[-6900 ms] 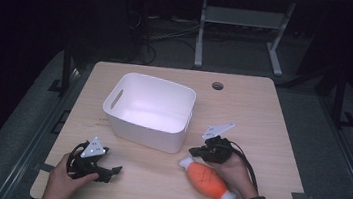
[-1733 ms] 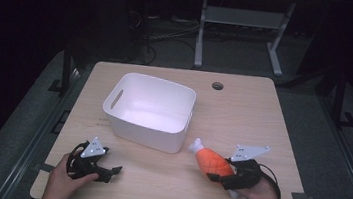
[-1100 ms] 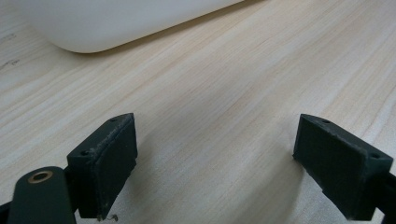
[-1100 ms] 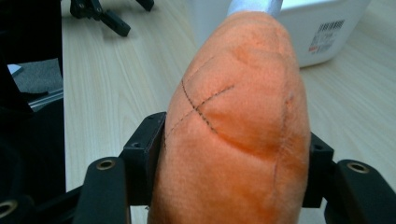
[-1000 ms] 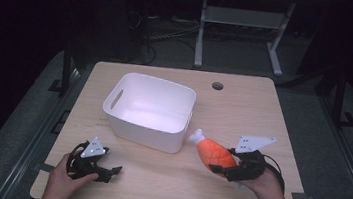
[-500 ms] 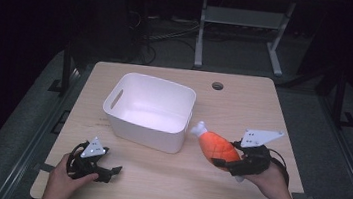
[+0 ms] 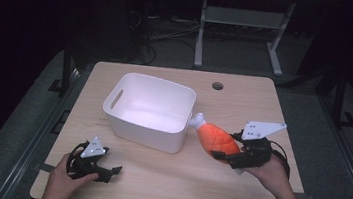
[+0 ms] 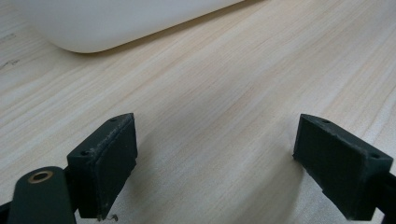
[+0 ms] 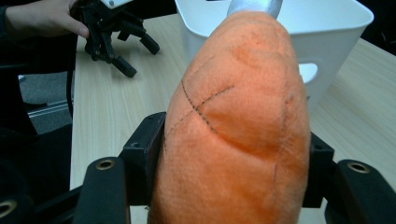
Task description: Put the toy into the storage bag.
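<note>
Now right gripper [image 7: 226,157] clamps plush drumstick [image 7: 217,138] just right of white bin [image 7: 152,82]; lift bone end clear of rim before releasing; left gripper [image 8: 219,163] idle, jaws apart

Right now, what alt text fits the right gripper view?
An orange plush drumstick sits clamped between the right gripper's black jaws, pointing at a white tub on a wooden table. Farther off, a hand holds the left gripper.

Open tabletop [image 7: 244,107] right of the white bin [image 7: 149,110]
</note>
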Tool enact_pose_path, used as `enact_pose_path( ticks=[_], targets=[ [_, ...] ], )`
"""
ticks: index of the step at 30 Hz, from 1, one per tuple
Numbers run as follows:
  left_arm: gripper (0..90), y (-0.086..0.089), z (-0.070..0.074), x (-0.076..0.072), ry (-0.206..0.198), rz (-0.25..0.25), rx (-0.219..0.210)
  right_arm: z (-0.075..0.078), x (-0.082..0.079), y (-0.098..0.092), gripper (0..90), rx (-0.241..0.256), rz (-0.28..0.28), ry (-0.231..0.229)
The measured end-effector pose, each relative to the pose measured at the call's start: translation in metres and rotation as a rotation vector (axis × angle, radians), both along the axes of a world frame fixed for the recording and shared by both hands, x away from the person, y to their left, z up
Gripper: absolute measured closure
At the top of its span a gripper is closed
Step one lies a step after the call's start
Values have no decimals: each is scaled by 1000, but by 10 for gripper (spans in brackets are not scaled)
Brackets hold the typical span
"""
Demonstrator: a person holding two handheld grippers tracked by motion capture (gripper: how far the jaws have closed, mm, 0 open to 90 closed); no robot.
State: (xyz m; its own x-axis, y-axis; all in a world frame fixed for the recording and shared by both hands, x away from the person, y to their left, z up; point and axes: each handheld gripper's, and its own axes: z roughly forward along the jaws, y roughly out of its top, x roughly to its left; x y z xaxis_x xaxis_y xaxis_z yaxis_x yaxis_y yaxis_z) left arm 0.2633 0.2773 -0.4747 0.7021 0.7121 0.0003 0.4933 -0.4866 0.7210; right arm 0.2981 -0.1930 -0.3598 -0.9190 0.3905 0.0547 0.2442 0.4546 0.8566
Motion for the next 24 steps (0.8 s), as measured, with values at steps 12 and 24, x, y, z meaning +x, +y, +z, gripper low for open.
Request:
enact_pose_path(
  ticks=[12, 24],
  targets=[
    [126, 0, 0, 0, -1, 1, -1, 11, 16, 16, 383, -8, 38, -1],
    [126, 0, 0, 0, -3, 0, 0, 25, 33, 36, 381, -16, 83, -7]
  ],
)
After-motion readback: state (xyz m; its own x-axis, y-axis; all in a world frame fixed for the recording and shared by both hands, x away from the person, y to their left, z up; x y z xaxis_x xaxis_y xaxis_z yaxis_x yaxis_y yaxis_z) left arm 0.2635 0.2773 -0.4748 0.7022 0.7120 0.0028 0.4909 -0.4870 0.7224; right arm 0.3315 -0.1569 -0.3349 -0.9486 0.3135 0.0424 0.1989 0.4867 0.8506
